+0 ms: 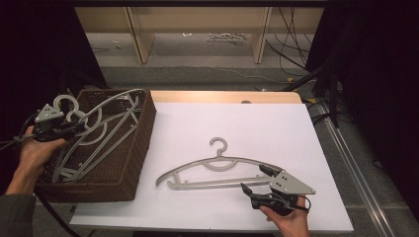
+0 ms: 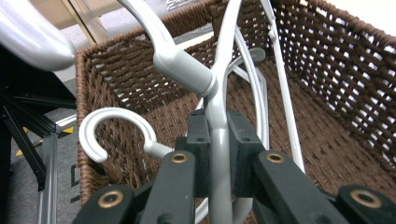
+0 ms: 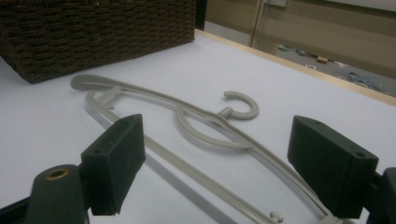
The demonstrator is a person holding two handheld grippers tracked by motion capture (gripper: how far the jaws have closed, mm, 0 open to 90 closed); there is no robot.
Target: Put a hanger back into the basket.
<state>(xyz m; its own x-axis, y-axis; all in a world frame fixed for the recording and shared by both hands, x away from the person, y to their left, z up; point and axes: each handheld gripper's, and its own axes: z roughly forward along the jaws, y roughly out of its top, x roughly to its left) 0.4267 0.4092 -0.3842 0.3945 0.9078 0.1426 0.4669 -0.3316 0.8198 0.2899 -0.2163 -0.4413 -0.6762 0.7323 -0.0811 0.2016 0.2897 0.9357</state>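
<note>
A brown wicker basket (image 1: 144, 131) stands at the table's left, with several grey plastic hangers (image 1: 106, 133) leaning in it. My left gripper (image 1: 77, 127) hangs over the basket's left rim, shut on the arm of one grey hanger (image 2: 187, 65) just below its neck; the pads (image 2: 198, 140) press on it from both sides. Beside that, a second hanger's hook (image 2: 112, 122) curls. Another grey hanger (image 1: 217, 164) lies flat on the white tabletop (image 1: 257, 123). My right gripper (image 1: 253, 177) is open at this hanger's right end, whose arm (image 3: 205, 135) runs between the pads (image 3: 116, 158) untouched.
The basket's near wall (image 3: 93, 32) rises to the left of the flat hanger. Beyond the table's wooden far edge (image 1: 222, 96) lie the floor and shelf legs (image 1: 259, 34). Cables (image 1: 296, 54) and a metal rail (image 1: 351, 158) run along the right side.
</note>
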